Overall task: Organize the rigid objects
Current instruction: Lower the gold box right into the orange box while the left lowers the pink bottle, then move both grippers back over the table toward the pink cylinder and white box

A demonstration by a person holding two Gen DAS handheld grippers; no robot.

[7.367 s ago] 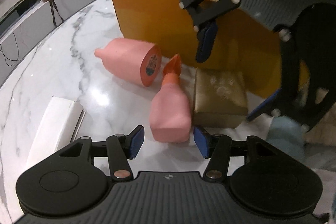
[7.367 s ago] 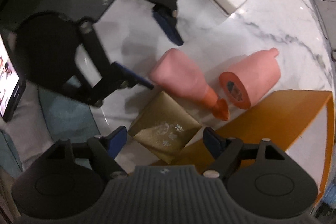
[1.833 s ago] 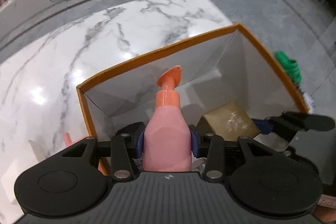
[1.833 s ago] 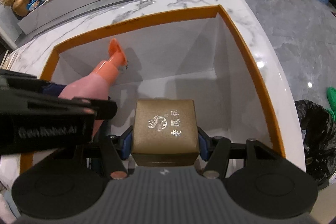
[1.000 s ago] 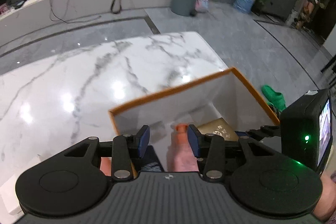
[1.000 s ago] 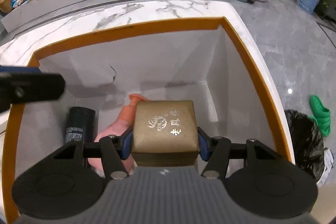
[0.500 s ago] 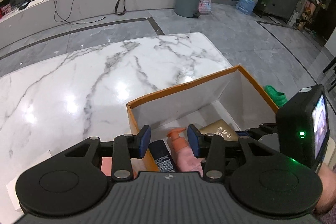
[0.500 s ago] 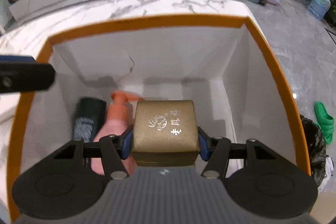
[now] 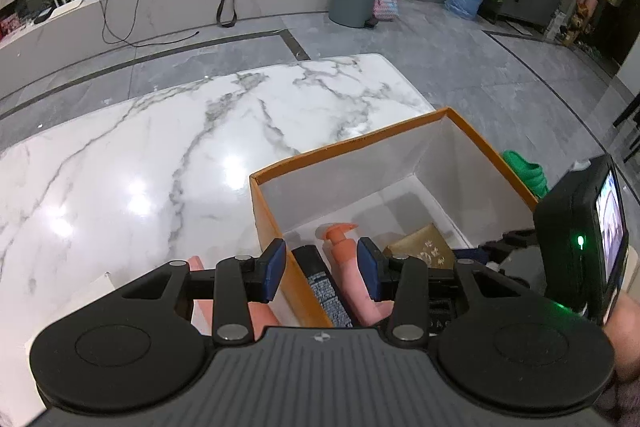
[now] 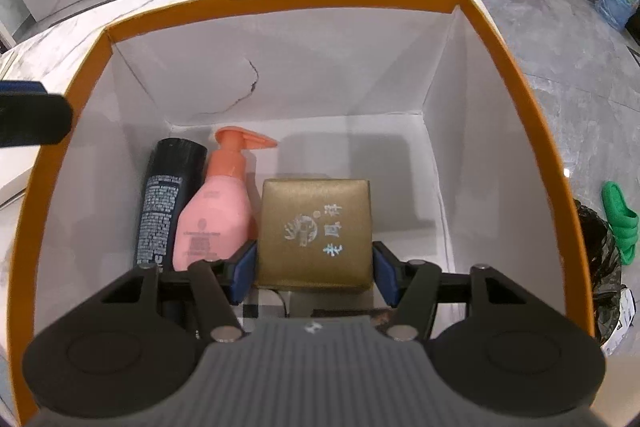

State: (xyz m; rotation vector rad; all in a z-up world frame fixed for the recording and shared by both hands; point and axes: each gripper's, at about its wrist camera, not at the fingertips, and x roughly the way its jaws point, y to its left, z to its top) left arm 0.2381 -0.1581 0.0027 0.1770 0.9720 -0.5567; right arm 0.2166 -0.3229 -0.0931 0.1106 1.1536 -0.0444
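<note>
Over the orange box's [image 9: 352, 147] near wall, the left gripper [image 9: 322, 269] stands parted and empty, half hiding a pink bottle [image 9: 256, 311] outside, while inside, the right gripper's [image 10: 314, 273] jaws, just widening, flank the gold box [image 10: 314, 231] beside the pump bottle [image 10: 218, 207].

Both handheld grippers are matte black: a ribbed grey-black body, two round discs, silver screw heads, and blue-padded fingers [image 9: 274, 269]. The right gripper [image 9: 580, 239] carries a lit screen and a green lamp.
</note>
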